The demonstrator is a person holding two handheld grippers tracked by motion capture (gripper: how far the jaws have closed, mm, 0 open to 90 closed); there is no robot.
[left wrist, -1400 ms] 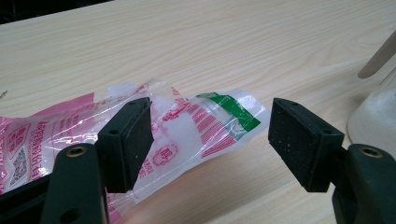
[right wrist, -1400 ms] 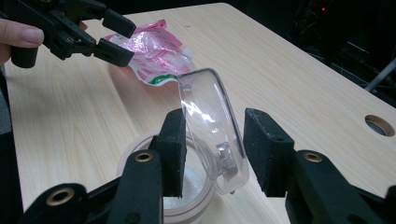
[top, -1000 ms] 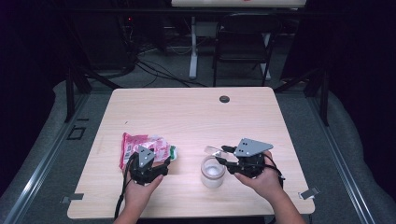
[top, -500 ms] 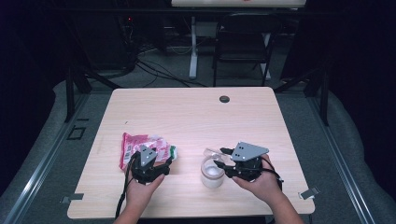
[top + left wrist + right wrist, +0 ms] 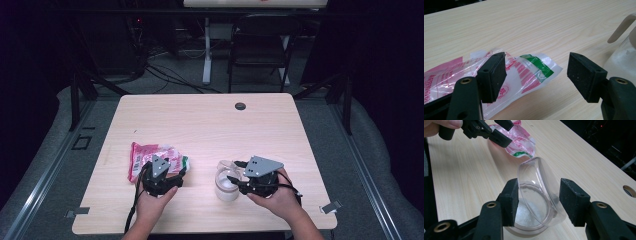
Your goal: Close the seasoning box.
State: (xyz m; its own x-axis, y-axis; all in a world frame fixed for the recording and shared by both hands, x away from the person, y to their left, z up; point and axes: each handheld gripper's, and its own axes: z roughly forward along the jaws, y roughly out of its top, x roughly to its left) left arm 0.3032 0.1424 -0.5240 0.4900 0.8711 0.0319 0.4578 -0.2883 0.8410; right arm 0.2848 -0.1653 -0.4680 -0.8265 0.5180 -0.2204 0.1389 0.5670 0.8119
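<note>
A clear plastic jar [image 5: 534, 215] with white powder in its bottom stands near the table's front edge, its hinged lid [image 5: 537, 180] tipped up. My right gripper [image 5: 539, 202] straddles the jar [image 5: 225, 186]. Its jaws have just been opening and stand wide, with the right pad [image 5: 571, 202] clear of the plastic. A crumpled pink, white and green plastic bag [image 5: 524, 72] lies to the left [image 5: 145, 156]. My left gripper [image 5: 536, 75] hovers open over the bag's green end, nothing pinched. In the high view my left gripper [image 5: 179, 176] and right gripper [image 5: 239, 177] rest at the front.
The light wooden table [image 5: 200, 120] has a round cable hole [image 5: 240, 106] at the back centre. A dark chair [image 5: 260, 45] and cables sit on the floor beyond. The left gripper [image 5: 503, 131] and the bag [image 5: 521, 140] lie past the jar in the right gripper view.
The right gripper has shifted slightly left toward the jar. The left hand and the bag have stayed put.
</note>
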